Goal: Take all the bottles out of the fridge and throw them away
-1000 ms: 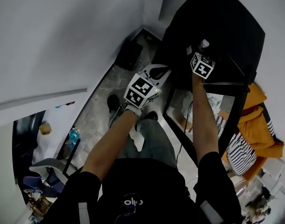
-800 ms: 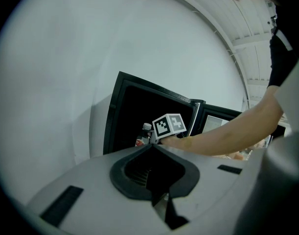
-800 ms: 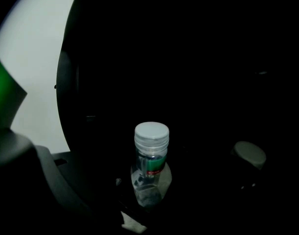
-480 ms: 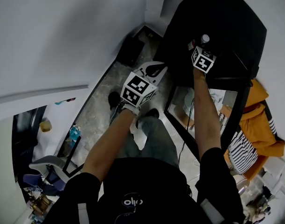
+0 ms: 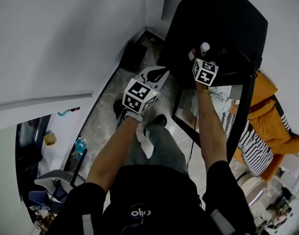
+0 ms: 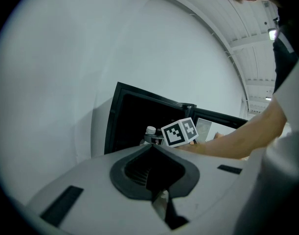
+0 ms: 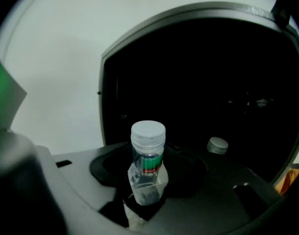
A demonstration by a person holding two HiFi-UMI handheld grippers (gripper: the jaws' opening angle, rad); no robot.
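A small clear bottle (image 7: 148,165) with a white cap and a green label stands upright between the jaws of my right gripper (image 7: 145,192), which is shut on it. In the head view its cap (image 5: 204,47) shows just beyond the right gripper (image 5: 203,58), at the mouth of the black fridge (image 5: 213,18). Deeper in the dark fridge (image 7: 203,82), the white cap of a second bottle (image 7: 217,145) shows. My left gripper (image 5: 161,72) hangs left of the fridge, above the floor. Its jaws (image 6: 161,207) are shut on nothing.
The fridge's glass door (image 5: 237,106) stands open toward me on the right. Orange and striped clothes (image 5: 266,121) lie beyond it. A black box (image 5: 134,57) sits on the floor by the white wall. A chair (image 5: 56,177) stands at lower left.
Both grippers have drifted a little left in the head view. The bottle cap stays just beyond the right gripper throughout.
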